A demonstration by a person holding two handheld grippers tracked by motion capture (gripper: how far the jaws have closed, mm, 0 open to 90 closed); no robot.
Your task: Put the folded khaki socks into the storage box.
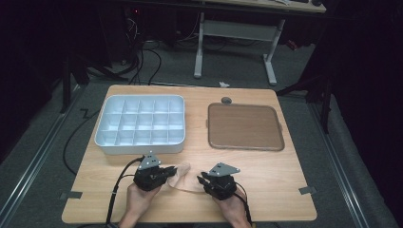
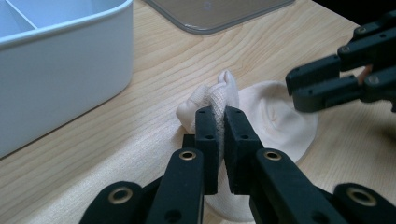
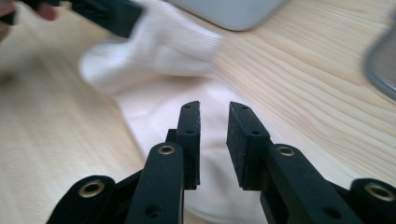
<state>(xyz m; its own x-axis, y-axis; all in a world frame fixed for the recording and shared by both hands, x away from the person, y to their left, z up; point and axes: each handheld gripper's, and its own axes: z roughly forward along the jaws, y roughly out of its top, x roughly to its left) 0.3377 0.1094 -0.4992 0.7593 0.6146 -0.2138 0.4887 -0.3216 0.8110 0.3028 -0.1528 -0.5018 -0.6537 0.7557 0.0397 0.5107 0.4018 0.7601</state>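
Sock lies on the desk at the near edge, between the two grippers, in front of the white divided box. Left gripper has its fingers clamped on a bunched ridge of the ribbed cuff. Right gripper hovers just over the flat part, fingers apart, holding nothing. My read: it's a fold or roll. Keep the left pinch steady, bring the right down on the free end, take one layer only, avoid dragging across the wood. Brown tray sits bare, well apart.
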